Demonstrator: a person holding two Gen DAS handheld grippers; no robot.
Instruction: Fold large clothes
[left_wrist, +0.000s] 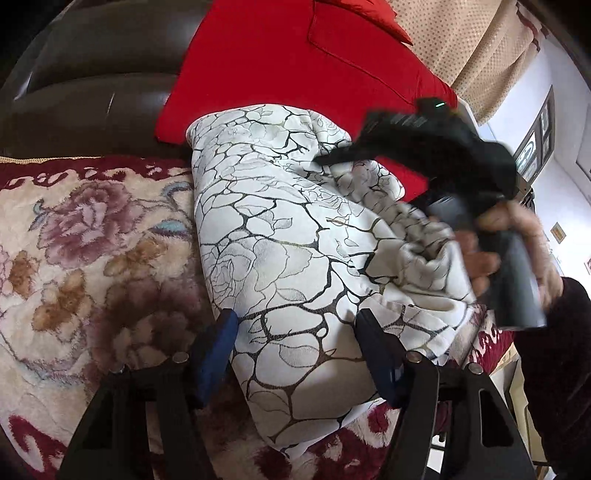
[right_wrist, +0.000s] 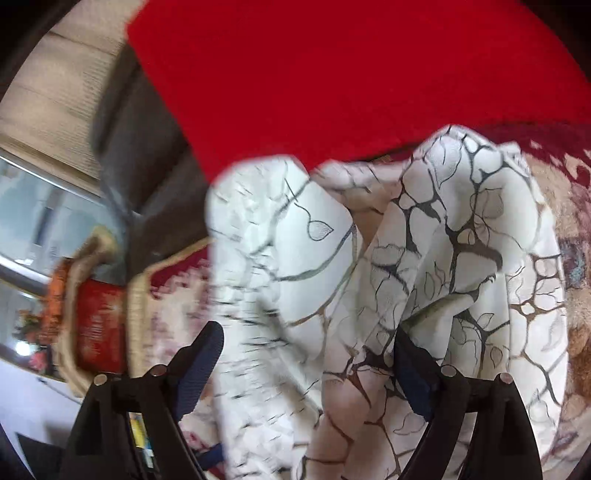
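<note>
A large white cloth with a black vein-and-rose print (left_wrist: 280, 243) lies partly folded on a floral plush cover; it also fills the right wrist view (right_wrist: 424, 258). My left gripper (left_wrist: 295, 325) is open, its blue-padded fingers (left_wrist: 218, 343) straddling the cloth's near end without pinching it. My right gripper (right_wrist: 310, 339) is open, with the cloth bunched between and over its fingers (right_wrist: 199, 362). In the left wrist view the right gripper's black body (left_wrist: 443, 147), held by a hand, hovers blurred over the cloth's far right part.
A red cushion (left_wrist: 295, 66) leans on a dark brown sofa back (left_wrist: 92, 74) behind the cloth. The floral plush cover (left_wrist: 81, 258) spreads to the left. A beige curtain (left_wrist: 472, 44) and white wall are at right. A red basket-like object (right_wrist: 96, 325) stands at left.
</note>
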